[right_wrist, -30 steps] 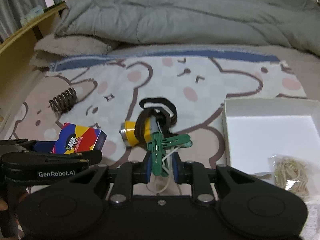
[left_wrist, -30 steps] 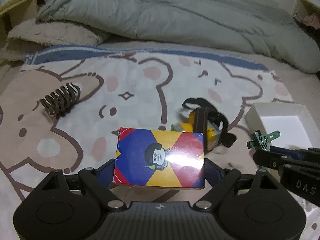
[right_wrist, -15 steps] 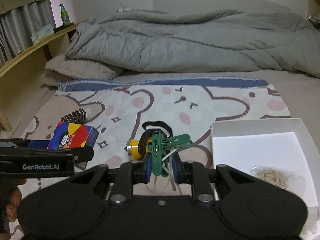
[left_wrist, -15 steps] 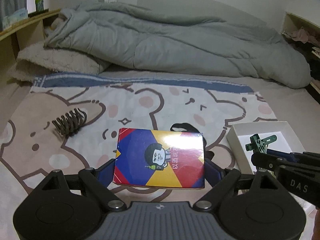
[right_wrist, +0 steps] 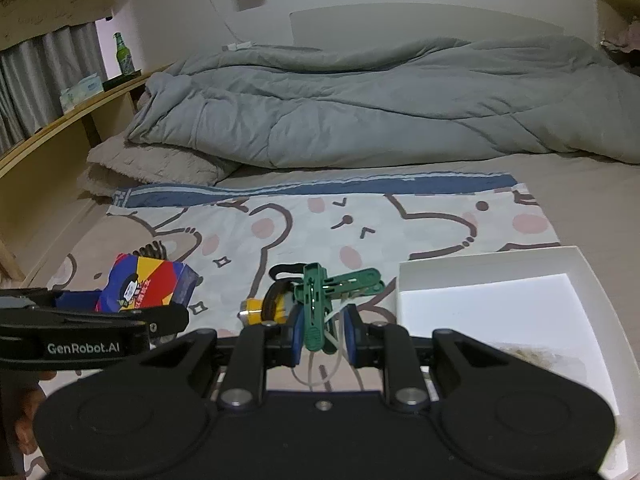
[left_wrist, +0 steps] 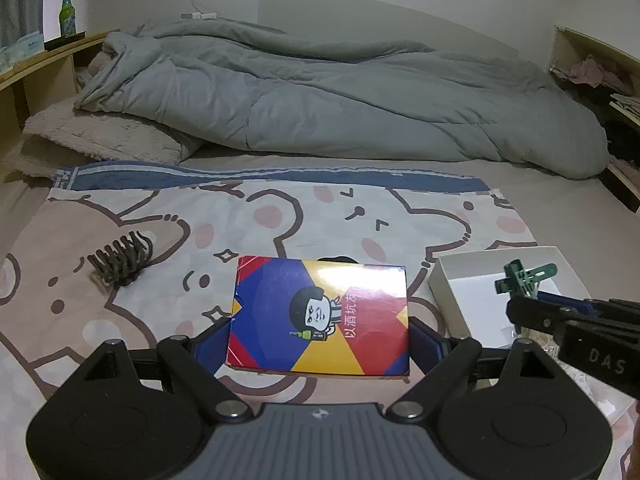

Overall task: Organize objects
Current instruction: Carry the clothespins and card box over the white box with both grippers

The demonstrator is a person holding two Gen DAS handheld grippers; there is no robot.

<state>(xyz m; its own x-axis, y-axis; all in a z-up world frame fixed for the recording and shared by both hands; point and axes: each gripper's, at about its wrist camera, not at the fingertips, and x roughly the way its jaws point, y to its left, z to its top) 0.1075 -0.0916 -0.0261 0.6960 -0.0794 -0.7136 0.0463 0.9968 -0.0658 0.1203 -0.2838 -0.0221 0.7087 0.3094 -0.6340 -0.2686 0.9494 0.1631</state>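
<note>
My left gripper (left_wrist: 320, 338) is shut on a colourful card box (left_wrist: 320, 312) with a cartoon face, held flat above the bear-print blanket (left_wrist: 280, 216). The same box (right_wrist: 148, 288) shows at the left of the right wrist view. My right gripper (right_wrist: 324, 332) is shut on a bunch of green plastic clips (right_wrist: 320, 292) with white cords hanging below. These clips (left_wrist: 524, 280) hover over the near left corner of the white open box (left_wrist: 448, 280). A yellow headlamp (right_wrist: 272, 304) with a black strap lies on the blanket behind the clips.
A dark spring-like hair claw (left_wrist: 120, 256) lies on the blanket to the left. A clear bag of rubber bands (right_wrist: 536, 356) sits in the white box (right_wrist: 480, 264). A grey duvet (left_wrist: 320, 100) fills the back, and a wooden shelf (left_wrist: 40, 60) with a bottle runs along the left.
Both grippers have risen with their loads and tilted up, so more of the bed and wall shows. The green clips have shifted over the white box's corner.
</note>
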